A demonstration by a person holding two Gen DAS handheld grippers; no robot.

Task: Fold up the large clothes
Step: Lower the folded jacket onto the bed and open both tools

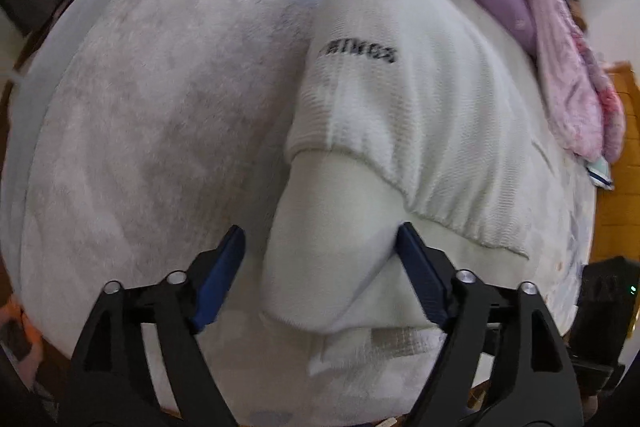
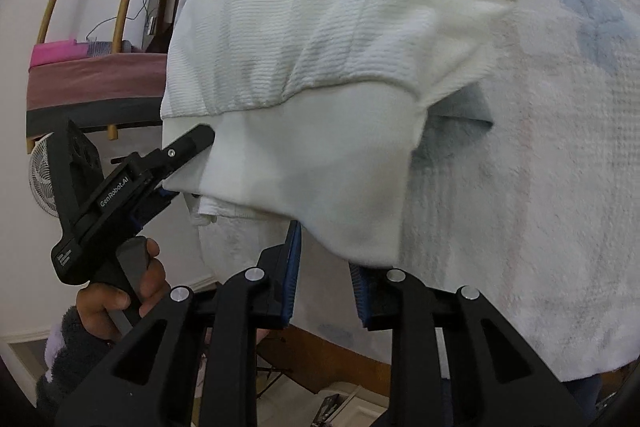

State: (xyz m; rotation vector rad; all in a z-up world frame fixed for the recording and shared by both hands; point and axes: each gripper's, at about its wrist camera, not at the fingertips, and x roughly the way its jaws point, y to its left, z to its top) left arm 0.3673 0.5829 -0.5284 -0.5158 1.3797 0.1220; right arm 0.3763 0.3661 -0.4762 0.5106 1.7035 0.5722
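My white sweater (image 1: 400, 115) lies folded on the bed (image 1: 160, 147), over its pale fuzzy blanket, with the ribbed knit part on top and the smooth hem band (image 1: 336, 247) hanging toward me at the bed's edge. Black lettering shows near the fold on the sweater's left side (too blurred for me to read).

My left hand-held gripper (image 1: 320, 267) is spread wide, its blue pads (image 1: 222, 279) standing either side of the hem band; the right pad sits at the cloth's edge, but nothing is pinched. In the right wrist view I see the same left hand-held gripper (image 2: 176, 179) from the side, my hand (image 2: 120, 291) on its grip, its tip against the hem's left corner.

My right hand-held gripper (image 2: 324, 267) has its jaws narrowed with the hem's lower edge (image 2: 360, 227) dipping between them; I cannot tell whether the pads actually press the cloth.

A purple and pink quilt (image 1: 520, 7) is heaped at the bed's far side.
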